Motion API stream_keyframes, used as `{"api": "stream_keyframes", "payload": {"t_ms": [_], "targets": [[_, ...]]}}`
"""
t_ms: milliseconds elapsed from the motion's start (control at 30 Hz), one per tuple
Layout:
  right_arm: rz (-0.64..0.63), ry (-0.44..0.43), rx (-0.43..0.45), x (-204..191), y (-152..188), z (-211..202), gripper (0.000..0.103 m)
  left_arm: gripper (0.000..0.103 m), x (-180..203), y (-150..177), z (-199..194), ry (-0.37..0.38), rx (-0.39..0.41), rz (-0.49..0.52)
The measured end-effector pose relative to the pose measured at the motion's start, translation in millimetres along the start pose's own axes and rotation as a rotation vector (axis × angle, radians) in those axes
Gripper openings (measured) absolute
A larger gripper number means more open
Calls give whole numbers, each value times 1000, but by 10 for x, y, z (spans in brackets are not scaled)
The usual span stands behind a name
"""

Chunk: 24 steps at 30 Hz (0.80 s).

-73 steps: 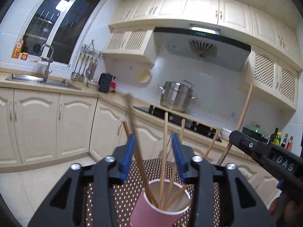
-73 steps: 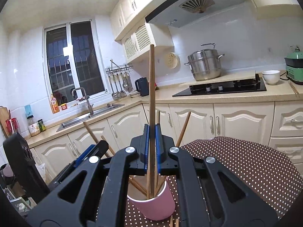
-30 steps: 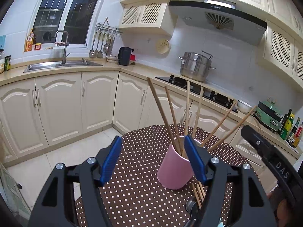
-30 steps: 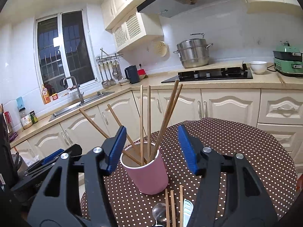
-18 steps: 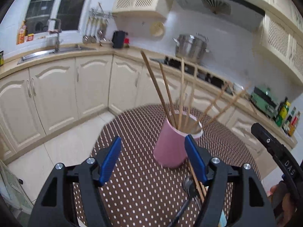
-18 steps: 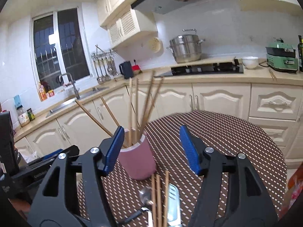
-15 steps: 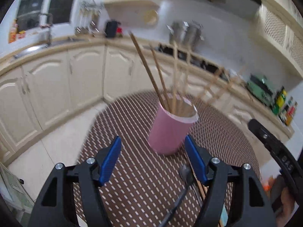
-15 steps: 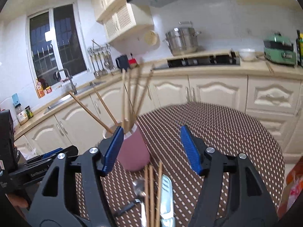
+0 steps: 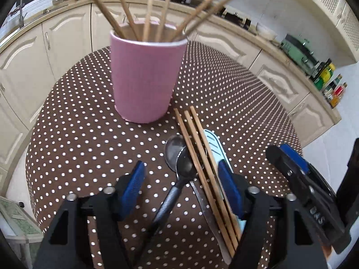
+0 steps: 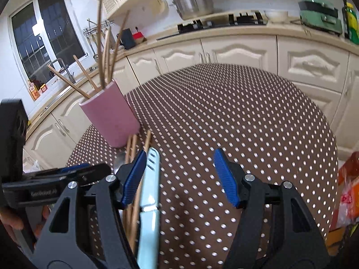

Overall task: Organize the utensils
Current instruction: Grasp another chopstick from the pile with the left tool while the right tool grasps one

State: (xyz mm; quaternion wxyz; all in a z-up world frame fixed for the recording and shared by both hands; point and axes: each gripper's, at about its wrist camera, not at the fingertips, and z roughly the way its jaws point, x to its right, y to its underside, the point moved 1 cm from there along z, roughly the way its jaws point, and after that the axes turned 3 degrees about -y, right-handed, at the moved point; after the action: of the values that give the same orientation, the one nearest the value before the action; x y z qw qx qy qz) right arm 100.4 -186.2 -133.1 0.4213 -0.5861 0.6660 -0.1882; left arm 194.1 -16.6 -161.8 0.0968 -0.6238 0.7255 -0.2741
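A pink cup (image 9: 145, 76) holding several wooden chopsticks (image 9: 154, 6) stands on the brown polka-dot table (image 9: 78, 134); it also shows in the right wrist view (image 10: 110, 116). In front of it lie three loose chopsticks (image 9: 202, 165), two spoons (image 9: 181, 161), a knife (image 9: 208, 219) and a light blue utensil (image 9: 215, 148), also seen in the right wrist view (image 10: 149, 192). My left gripper (image 9: 181, 188) is open and empty, low over the spoons and chopsticks. My right gripper (image 10: 179, 177) is open and empty, just right of the light blue utensil.
Cream kitchen cabinets (image 10: 235, 51) and a counter with a stove and steel pot (image 10: 193, 0) ring the table. Bottles (image 9: 329, 83) stand on the counter at the right. An orange bag (image 10: 347, 192) lies past the table's right edge.
Both grippers have dropped and tilted down toward the table. The cup now sits farther ahead and the loose utensils lie between the left jaws. Earlier the right gripper released a chopstick into the cup.
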Motion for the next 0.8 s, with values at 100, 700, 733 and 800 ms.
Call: {"api": "stream_keyframes", "payload": {"t_ms": [100, 700, 733, 800], "targets": [[18, -2, -15, 84, 40, 11, 63, 50, 66, -13, 168, -21, -56, -1], [43, -34, -55, 246, 93, 1, 64, 6, 173, -167, 454, -45, -87, -68], [37, -35, -59, 233, 74, 5, 64, 5, 160, -171, 441, -37, -80, -77], [24, -36, -69, 197, 32, 36, 64, 5, 119, -164, 398, -18, -67, -90]]}}
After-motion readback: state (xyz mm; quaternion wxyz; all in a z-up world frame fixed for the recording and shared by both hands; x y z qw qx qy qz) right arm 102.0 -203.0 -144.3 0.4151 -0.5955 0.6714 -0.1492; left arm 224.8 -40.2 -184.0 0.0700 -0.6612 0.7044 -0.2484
